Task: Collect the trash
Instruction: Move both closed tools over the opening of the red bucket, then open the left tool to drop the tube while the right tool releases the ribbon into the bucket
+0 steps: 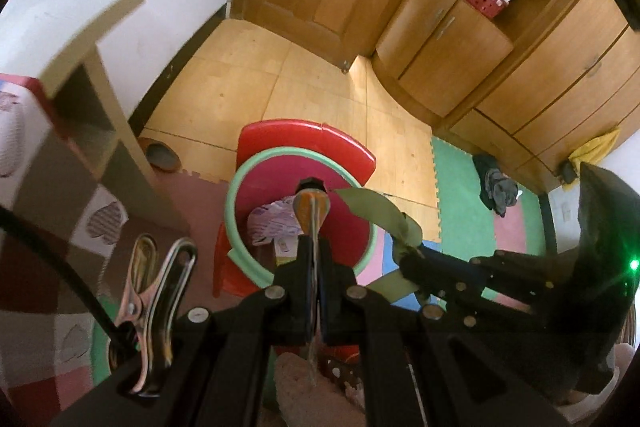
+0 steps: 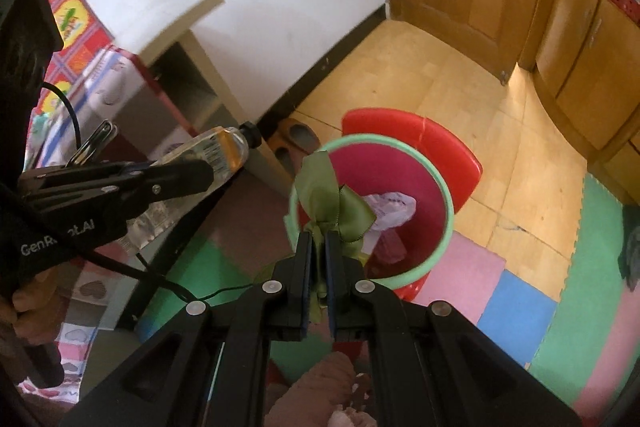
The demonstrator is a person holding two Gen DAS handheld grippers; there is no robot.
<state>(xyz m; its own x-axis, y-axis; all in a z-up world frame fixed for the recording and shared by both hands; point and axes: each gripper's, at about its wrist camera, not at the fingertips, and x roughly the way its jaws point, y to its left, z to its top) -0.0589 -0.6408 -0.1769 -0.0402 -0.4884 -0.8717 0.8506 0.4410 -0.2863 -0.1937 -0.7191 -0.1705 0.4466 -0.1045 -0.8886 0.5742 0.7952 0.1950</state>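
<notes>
A red bin with a pale green rim (image 1: 236, 187) (image 2: 448, 203) stands on the floor below both grippers, and a crumpled white wrapper (image 1: 272, 223) (image 2: 390, 209) lies inside it. My left gripper (image 1: 315, 247) (image 2: 206, 173) is shut on a clear plastic bottle (image 1: 310, 207) (image 2: 218, 151) that has a black cap and orange liquid in it. The bottle hangs over the bin in the left wrist view. My right gripper (image 2: 319, 239) (image 1: 404, 255) is shut on a green ribbon bow (image 2: 332, 203) (image 1: 376, 211), held above the bin's near rim.
A red plastic seat (image 1: 344, 147) (image 2: 440, 139) sits behind the bin. A beige shelf unit (image 1: 100, 75) (image 2: 192, 67) stands left, with slippers (image 2: 296, 135) beside it. Foam mat tiles (image 2: 520, 303) cover the near floor. Wooden cabinets (image 1: 460, 67) and dark clothes (image 1: 496, 187) lie right.
</notes>
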